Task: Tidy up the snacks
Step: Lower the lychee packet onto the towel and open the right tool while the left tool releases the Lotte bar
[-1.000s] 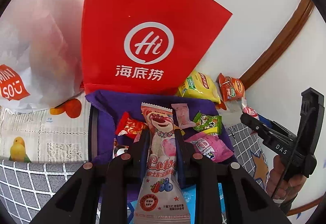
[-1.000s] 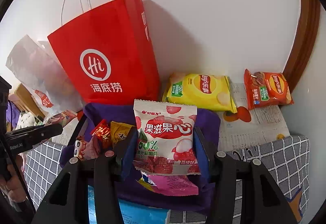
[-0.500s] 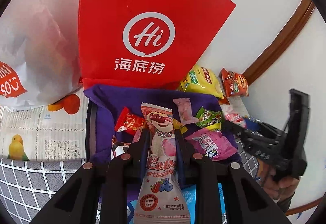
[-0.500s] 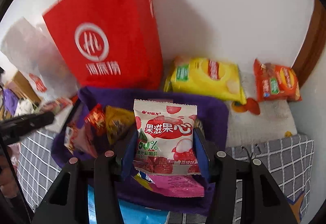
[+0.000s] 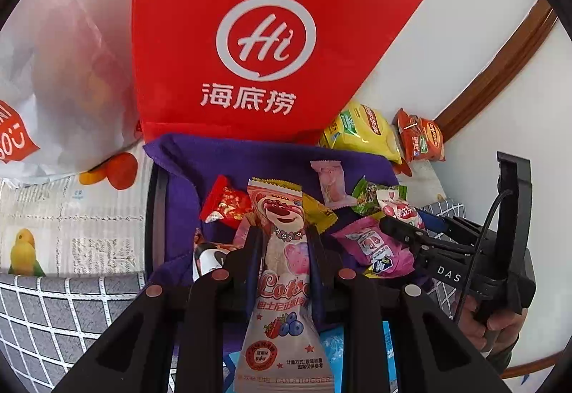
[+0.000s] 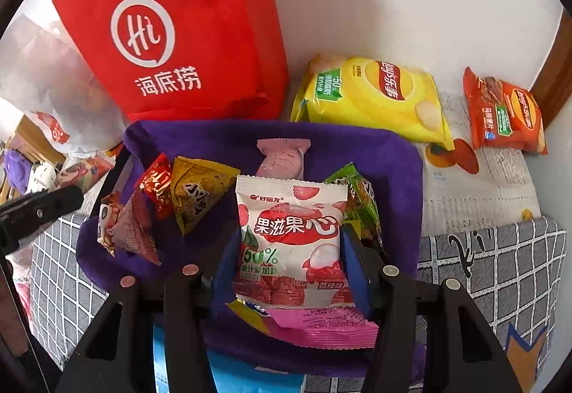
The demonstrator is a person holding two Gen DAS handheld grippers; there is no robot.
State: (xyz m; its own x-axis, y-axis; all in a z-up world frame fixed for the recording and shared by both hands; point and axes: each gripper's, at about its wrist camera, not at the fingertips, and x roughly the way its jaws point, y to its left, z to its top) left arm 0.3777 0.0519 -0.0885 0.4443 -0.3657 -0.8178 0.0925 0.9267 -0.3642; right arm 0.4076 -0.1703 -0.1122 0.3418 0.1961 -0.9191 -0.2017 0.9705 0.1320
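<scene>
Left gripper (image 5: 282, 250) clamped on a pink bear packet (image 5: 282, 271) above the purple-lined tray (image 6: 393, 157); right gripper (image 6: 289, 250) jaws opening, lychee sweet packet (image 6: 291, 243) still between them, over the same tray.

1. My left gripper (image 5: 282, 243) is black with blue pads, and it holds a pink and white packet (image 5: 282, 285) printed with a pink bear and blue berries.
2. My right gripper (image 6: 291, 250) is black too, with blue pads; the packet (image 6: 291, 243) between them is white with red lettering and red fruit.
3. The cloth (image 6: 375, 157) under the sweets is deep purple.
4. The paper bag (image 6: 200, 18) is bright red with a white round logo.
5. One crisp bag (image 6: 371, 100) is yellow, the other (image 6: 504, 114) orange.
6. The table cover (image 6: 500, 268) is grey with a white grid.
</scene>
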